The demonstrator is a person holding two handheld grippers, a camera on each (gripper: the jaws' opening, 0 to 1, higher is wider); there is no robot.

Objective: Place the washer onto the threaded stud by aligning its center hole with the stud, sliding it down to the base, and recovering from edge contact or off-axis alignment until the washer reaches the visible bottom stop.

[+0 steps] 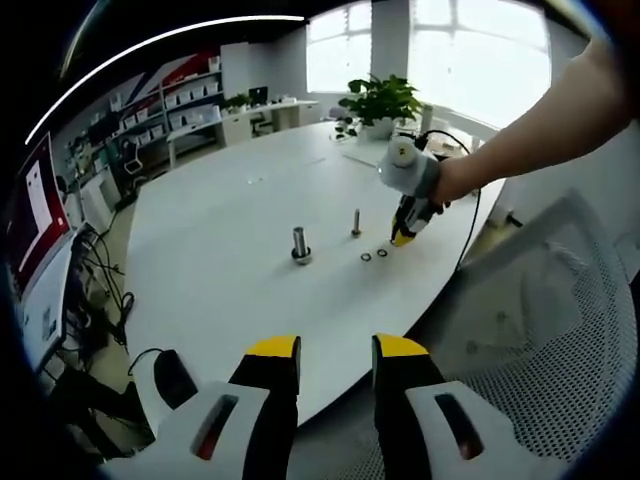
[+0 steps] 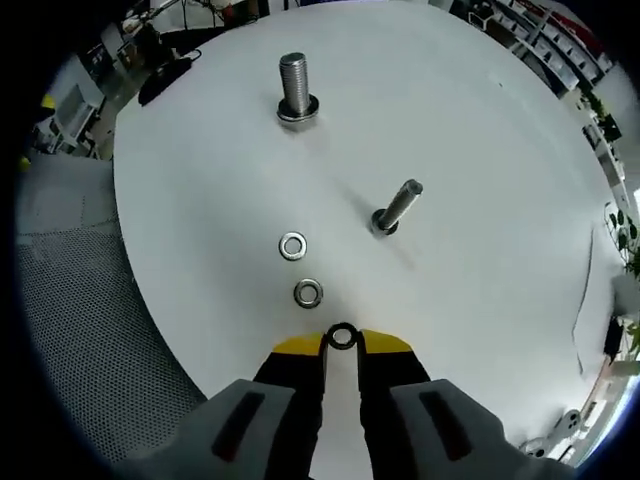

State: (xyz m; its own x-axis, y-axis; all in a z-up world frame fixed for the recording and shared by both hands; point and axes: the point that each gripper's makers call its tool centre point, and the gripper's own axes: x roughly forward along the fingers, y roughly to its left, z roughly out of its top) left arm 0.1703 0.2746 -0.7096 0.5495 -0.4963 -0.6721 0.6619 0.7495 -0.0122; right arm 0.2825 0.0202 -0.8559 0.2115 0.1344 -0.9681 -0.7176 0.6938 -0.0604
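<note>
Right gripper [image 2: 342,343] pinches washer [image 2: 342,336] near table edge [image 2: 150,300].

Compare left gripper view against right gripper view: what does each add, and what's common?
Left gripper view adds: the left gripper with open jaws, the hand carrying the right gripper, a potted plant and shelves. Right gripper view adds: a third washer sitting between the right gripper's jaw tips. Both: the white table, thick stud, thin stud and two loose washers.
</note>
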